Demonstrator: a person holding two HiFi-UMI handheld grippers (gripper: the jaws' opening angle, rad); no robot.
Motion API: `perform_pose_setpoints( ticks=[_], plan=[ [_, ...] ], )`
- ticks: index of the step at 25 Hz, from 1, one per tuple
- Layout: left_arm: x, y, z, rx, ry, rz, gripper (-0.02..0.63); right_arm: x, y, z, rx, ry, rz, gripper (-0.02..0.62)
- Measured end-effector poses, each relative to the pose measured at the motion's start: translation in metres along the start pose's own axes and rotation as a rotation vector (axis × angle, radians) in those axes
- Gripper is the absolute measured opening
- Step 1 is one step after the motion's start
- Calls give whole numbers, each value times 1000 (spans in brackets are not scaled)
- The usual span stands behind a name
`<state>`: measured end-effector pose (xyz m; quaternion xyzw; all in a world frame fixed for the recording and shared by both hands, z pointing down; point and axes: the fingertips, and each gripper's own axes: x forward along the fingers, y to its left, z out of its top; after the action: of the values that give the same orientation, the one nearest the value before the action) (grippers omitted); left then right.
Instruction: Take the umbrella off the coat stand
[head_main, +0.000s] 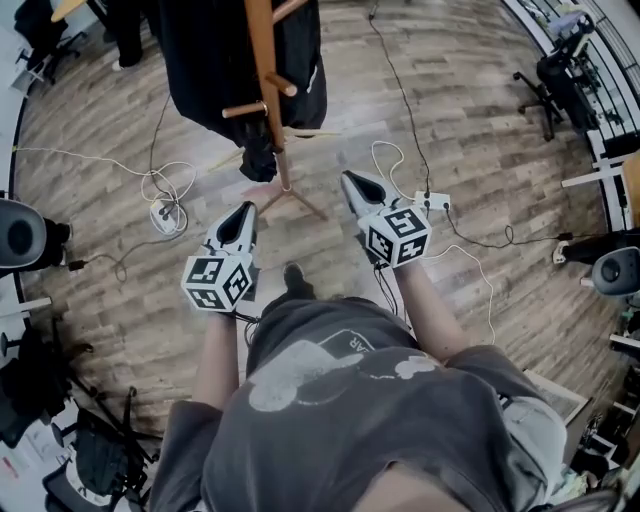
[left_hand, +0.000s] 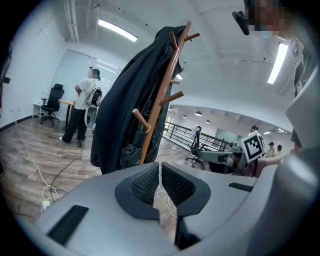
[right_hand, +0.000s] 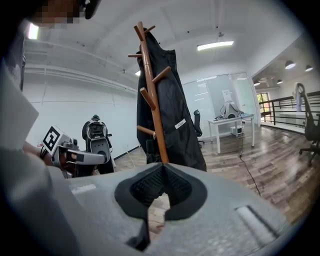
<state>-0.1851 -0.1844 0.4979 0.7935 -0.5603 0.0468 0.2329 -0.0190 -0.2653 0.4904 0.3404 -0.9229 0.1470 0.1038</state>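
Note:
A wooden coat stand (head_main: 268, 90) rises in front of me with a black coat (head_main: 205, 60) draped over it. A folded black umbrella (head_main: 258, 155) hangs low on the pole from a peg. In the left gripper view the umbrella (left_hand: 131, 150) hangs by a loop beside the stand (left_hand: 156, 112). In the right gripper view it shows as a dark bundle (right_hand: 149, 148) against the pole (right_hand: 154, 105). My left gripper (head_main: 243, 214) and right gripper (head_main: 353, 184) are both shut and empty. They point at the stand's base, short of it and touching nothing.
Cables trail over the wood floor, with a white power strip (head_main: 432, 202) to the right of the stand's feet (head_main: 300, 205). Office chairs (head_main: 548, 80) stand at the far right. A person (left_hand: 82, 107) stands by a desk at the back left.

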Motion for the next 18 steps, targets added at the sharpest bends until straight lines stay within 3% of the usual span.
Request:
perform_pose_setpoints(
  ticks=[5, 6, 9, 11, 18],
  plan=[
    [20, 24, 8, -10, 15, -57, 18, 23, -5, -2, 16, 15, -37, -2],
    [24, 29, 8, -10, 19, -64, 55, 28, -6, -3, 19, 17, -43, -2],
    [36, 40, 9, 1, 35, -90, 75, 40, -9, -3, 26, 21, -63, -2],
    [44, 45, 10, 5, 44, -111, 155, 47, -11, -2, 28, 19, -75, -2],
    [67, 66, 11, 6, 65, -152, 219, 68, -15, -2, 34, 32, -103, -2]
  ],
)
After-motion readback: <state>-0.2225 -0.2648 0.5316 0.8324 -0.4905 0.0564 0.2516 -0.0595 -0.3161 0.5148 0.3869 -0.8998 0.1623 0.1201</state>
